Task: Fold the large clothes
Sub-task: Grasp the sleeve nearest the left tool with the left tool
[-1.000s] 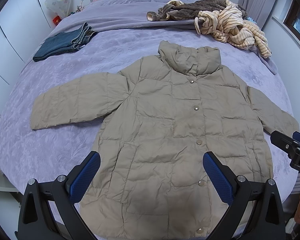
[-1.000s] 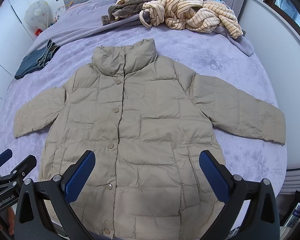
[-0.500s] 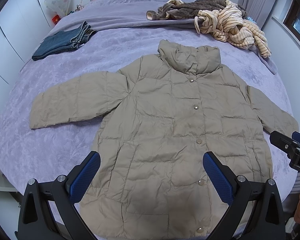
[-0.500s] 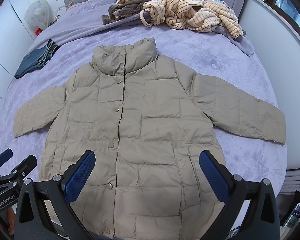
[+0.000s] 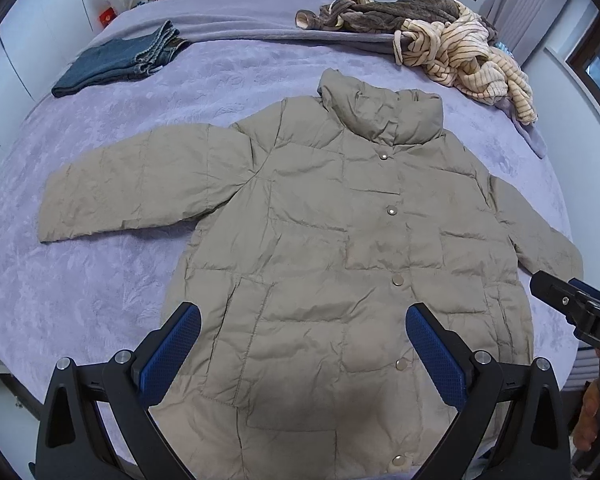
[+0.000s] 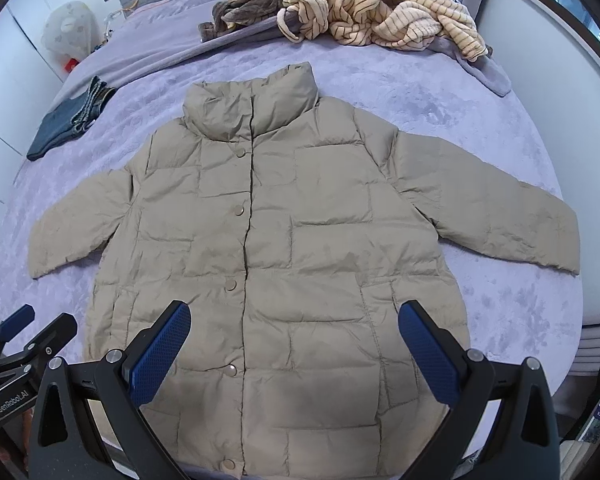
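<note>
Your left claw (image 5: 303,346) and right claw (image 6: 294,344) both hang wide and empty just above the hem of the tan puffer jacket (image 6: 284,248), which lies flat, buttoned, sleeves spread on the bed (image 6: 500,136) ahead, so no fold looks started.

Beige quilted puffer jacket (image 5: 340,248) lies flat, buttoned, sleeves spread on lavender bed (image 5: 100,280). Left hand-held gripper (image 5: 300,344) hovers wide apart over hem.
</note>
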